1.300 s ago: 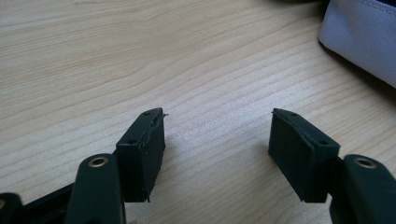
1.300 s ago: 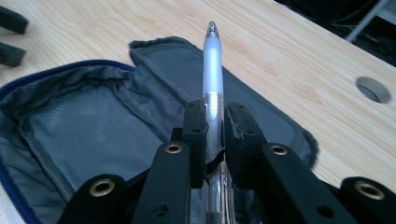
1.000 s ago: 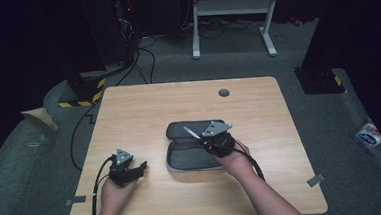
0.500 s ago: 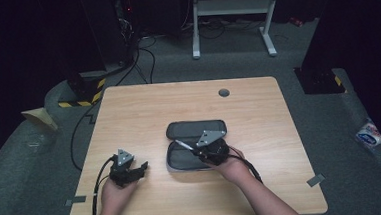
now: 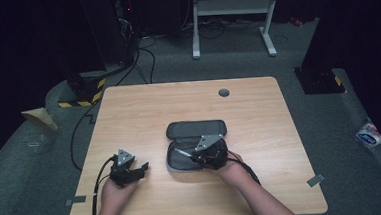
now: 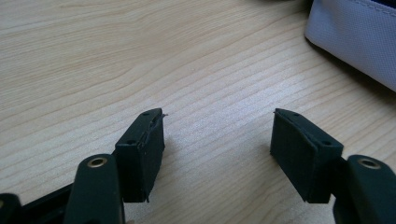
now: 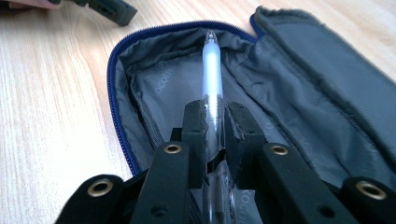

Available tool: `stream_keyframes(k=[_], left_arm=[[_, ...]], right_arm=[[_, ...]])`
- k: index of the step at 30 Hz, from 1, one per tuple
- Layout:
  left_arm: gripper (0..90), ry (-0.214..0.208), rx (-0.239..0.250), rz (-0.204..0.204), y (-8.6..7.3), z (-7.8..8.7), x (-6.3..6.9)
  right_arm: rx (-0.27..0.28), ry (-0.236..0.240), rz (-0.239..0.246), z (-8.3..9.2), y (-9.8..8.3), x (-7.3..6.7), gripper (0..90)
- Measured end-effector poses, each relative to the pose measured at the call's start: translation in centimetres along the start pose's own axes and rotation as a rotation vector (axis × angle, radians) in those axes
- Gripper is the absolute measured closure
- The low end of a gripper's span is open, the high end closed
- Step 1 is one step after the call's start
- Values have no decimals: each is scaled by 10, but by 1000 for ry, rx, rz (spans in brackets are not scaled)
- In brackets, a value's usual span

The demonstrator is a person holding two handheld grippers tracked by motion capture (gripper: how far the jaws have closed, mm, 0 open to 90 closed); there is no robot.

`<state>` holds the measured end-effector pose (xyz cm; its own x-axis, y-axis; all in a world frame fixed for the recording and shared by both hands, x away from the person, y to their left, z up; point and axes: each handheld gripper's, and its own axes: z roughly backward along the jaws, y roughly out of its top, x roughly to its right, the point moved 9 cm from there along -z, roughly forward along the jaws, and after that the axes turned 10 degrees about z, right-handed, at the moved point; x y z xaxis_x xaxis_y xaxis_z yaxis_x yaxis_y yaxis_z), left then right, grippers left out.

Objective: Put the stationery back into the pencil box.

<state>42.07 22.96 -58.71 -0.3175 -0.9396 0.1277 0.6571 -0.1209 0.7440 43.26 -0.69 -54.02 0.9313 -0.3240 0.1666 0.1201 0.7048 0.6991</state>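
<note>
An open pencil case (image 5: 196, 144) lay near the middle of the table (image 5: 143, 105), its lid half behind its base half. The right hand-held gripper (image 5: 194, 155) hung over the base half, a pen (image 7: 212, 70) clamped between its jaws. The left hand-held gripper (image 5: 141, 169) rested on the table left of the case, apart from it. A grommet (image 5: 223, 92) sat behind the case.

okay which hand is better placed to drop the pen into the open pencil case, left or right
Right. The right tool is shut on the pen and sits over the open pencil case. The left tool is open, holding nothing, on bare table beside the case.
</note>
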Motion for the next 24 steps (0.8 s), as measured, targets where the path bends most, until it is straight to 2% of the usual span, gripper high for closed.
stream_keyframes(k=[3, 5, 7, 13, 16, 19, 24], left_arm=[[350, -1, -1, 0, 0, 0, 0], [349, -1, -1, -3, 0, 0, 0], [349, -2, -1, -2, 0, 0, 0], [348, -2, -1, -2, 0, 0, 0], [347, -2, -1, -2, 0, 0, 0], [348, -2, -1, -2, 0, 0, 0], [348, -2, -1, -3, 0, 0, 0]], right_arm=[[-7, 0, -2, -3, 1, 1, 770], [-3, -10, -17, -3, 2, 4, 687], [5, 2, -35, -3, 3, 5, 705], [19, -27, -47, 4, 4, 8, 694], [33, -48, -59, 8, 5, 11, 665], [45, -65, -78, 13, 4, 12, 597], [67, -122, -111, 22, 0, 19, 506]])
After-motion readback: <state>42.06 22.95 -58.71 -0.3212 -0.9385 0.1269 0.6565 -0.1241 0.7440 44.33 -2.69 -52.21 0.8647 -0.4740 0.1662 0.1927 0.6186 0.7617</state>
